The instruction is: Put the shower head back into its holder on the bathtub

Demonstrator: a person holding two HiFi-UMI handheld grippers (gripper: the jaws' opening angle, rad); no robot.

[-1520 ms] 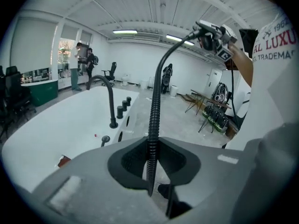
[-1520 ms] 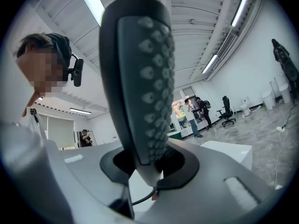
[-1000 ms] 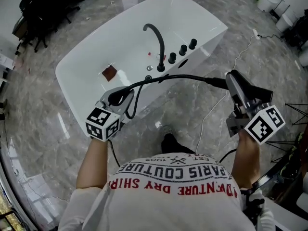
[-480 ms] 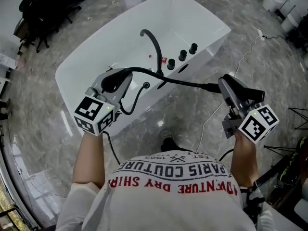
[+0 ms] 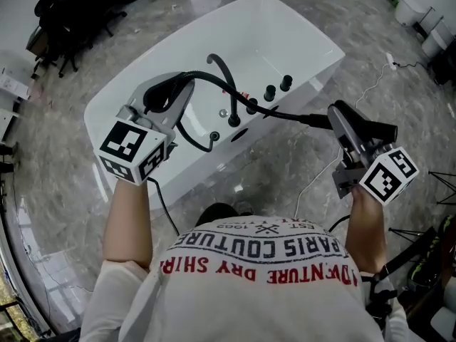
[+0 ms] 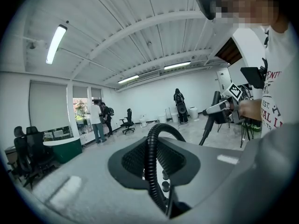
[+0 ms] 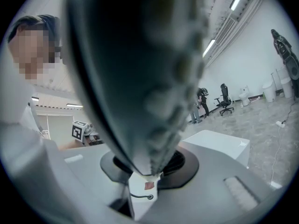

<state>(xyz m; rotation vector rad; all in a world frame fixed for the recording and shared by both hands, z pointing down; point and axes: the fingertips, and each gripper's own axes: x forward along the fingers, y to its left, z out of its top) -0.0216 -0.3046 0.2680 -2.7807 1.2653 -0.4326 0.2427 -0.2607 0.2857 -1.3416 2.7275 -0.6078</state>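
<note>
The white bathtub [image 5: 142, 70] lies ahead, with a black curved spout [image 5: 226, 77] and black knobs [image 5: 269, 92] on its near rim. My right gripper [image 5: 340, 120] is shut on the black shower head [image 5: 367, 130], held level to the right of the tub over the floor. In the right gripper view the shower head [image 7: 140, 78] fills most of the picture. The black hose [image 5: 281, 114] runs from it across the rim to my left gripper [image 5: 174, 90], raised over the tub and shut on the hose [image 6: 150, 171]. A loop of hose ends at a small ring [image 5: 214, 136] on the rim.
A white cable [image 5: 320, 173] trails on the marble floor right of the tub. Office chairs [image 5: 53, 20] stand at the far left, white bins [image 5: 420, 16] at the far right. A tripod leg [image 5: 445, 180] stands near my right hand. People stand far across the room [image 6: 96, 120].
My left gripper has risen with the hose from the tub's near side to above the tub. The right gripper with the shower head has shifted only slightly.
</note>
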